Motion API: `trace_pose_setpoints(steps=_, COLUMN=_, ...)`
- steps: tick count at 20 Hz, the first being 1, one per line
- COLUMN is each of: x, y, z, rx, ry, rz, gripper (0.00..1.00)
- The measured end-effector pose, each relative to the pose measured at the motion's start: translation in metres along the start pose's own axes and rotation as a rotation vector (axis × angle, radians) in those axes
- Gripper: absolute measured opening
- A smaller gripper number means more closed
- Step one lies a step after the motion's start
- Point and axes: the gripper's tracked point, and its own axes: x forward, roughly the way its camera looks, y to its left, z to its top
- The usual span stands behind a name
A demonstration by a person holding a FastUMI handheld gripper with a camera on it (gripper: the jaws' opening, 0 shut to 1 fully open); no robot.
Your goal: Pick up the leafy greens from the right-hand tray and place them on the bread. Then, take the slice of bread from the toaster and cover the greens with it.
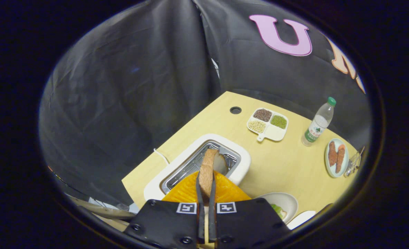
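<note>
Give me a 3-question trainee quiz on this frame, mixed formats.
1. True or false: the gripper is shut on the bread slice.
2. The slice is right above the: A) bottle B) toaster C) bean tray.
3. Fill in: the greens lie in the ___ right of the gripper.

Key: 1 true; 2 B; 3 plate.
</note>
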Motion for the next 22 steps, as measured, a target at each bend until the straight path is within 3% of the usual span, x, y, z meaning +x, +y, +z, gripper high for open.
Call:
trace_pose_setpoints(steps=15, x=-0.076, y=-0.03, z=0.013, rx=0.12, ry=-0.19, rz=0.065, gripper=0.07)
trace_pose_setpoints(steps=22, x=-0.099, y=-0.062, z=-0.007, rx=0.164, ry=-0.208, rz=0.037, gripper=0.07)
